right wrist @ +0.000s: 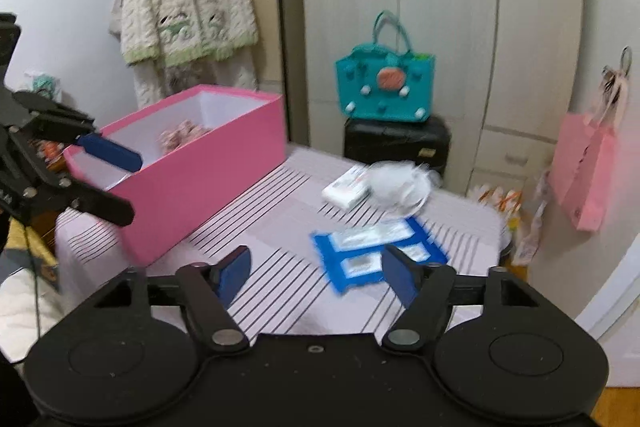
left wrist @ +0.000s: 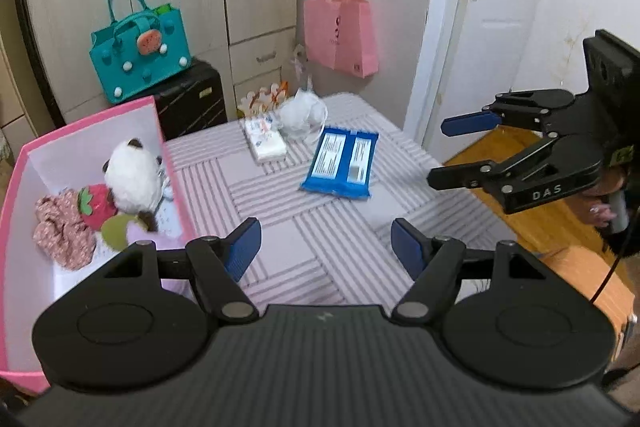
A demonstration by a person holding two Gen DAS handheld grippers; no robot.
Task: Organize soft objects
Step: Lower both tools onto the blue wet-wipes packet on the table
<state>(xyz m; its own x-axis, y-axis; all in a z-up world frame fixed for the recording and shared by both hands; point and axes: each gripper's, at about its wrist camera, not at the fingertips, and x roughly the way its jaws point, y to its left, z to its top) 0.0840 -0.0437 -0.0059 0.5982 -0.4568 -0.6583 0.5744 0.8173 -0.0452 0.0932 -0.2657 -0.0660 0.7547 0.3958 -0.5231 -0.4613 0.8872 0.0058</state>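
Both pairs of tongs are seen released, with nothing between their blue pads. In the right wrist view, the right tongs point(right wrist: 315, 275) are held over the striped counter point(right wrist: 256, 211), and the blue wipes pack point(right wrist: 378, 255) lies just beyond them at about one o'clock, its near corner partly hidden by the right-side pad. The pack's long axis is judged to run from near-left to far-right across that view, so a slight turn of the wrist would likely be needed for a grip across its short side. From the left tongs point(left wrist: 326, 247) the same pack point(left wrist: 342, 163) is seen farther off, at twelve o'clock. The right hand is therefore judged the nearer. Beyond the pack lie a white tissue packet point(right wrist: 346, 187) and a crumpled white bundle point(right wrist: 400, 183). The pink box point(left wrist: 24, 187), at ten o'clock from the left tongs, already holds a plush toy point(left wrist: 132, 175).
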